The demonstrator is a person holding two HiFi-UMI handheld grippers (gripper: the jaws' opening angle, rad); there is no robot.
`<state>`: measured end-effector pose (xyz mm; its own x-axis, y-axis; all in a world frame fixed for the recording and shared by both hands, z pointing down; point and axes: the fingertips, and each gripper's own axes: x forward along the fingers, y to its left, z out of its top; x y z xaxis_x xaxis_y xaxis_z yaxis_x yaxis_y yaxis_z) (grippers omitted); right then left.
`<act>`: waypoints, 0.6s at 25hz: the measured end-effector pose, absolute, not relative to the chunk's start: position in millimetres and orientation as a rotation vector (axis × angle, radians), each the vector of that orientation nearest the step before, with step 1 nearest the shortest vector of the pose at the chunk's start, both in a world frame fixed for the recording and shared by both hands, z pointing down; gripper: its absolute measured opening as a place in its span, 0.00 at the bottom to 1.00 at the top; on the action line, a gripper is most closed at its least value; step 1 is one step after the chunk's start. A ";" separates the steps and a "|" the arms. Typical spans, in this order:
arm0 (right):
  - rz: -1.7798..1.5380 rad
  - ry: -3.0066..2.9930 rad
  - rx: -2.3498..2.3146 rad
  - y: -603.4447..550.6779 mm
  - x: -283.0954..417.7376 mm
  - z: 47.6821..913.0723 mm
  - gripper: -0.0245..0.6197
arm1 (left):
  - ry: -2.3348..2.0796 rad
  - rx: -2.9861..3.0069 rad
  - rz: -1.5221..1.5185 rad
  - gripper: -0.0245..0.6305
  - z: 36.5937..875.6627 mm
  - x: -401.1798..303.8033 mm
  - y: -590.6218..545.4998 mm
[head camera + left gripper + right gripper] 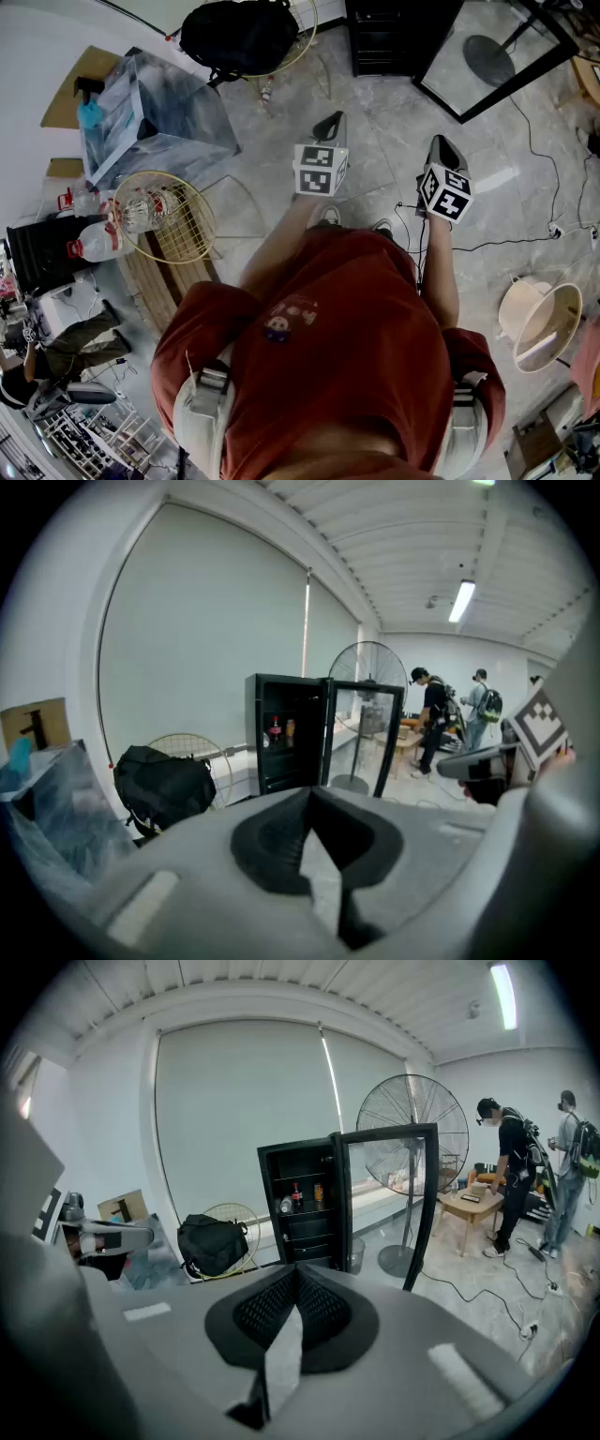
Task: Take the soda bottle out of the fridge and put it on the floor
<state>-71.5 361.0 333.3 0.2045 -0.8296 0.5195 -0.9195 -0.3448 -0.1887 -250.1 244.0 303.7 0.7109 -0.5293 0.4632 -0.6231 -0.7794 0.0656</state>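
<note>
Both grippers hang empty above the glossy grey marbled floor (375, 103). The left gripper (309, 794) has its ribbed black pads pressed tip to tip, and the right gripper (296, 1269) is likewise closed on nothing. At the right gripper's 12 o'clock stands the boxy black fridge (309, 1237), its glass door (384, 1204) open. The dark, red-labelled soda bottle (296, 1196) stands upright on an upper shelf. A round wire fan (412, 1133) is at 1 o'clock.

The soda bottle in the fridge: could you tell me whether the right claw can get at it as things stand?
Probably not yet. The fridge door stands open and nothing blocks the soda bottle, but the right claw is shut and a stretch of floor away from the fridge.
</note>
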 end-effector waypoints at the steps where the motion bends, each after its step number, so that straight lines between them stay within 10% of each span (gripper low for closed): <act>1: 0.824 -1.694 2.306 360.8 -71.1 332.7 0.04 | -0.919 2.692 0.634 0.04 304.1 -249.4 244.2; 15: 0.815 -1.797 2.296 404.3 -56.5 341.1 0.04 | -0.914 2.651 0.619 0.04 313.9 -218.8 293.7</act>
<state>-56.5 404.3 341.1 0.1533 -0.8669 0.4744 -0.9281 -0.2912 -0.2322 -218.8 293.7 313.9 0.7096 -0.5196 0.4760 -0.6347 -0.7646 0.1116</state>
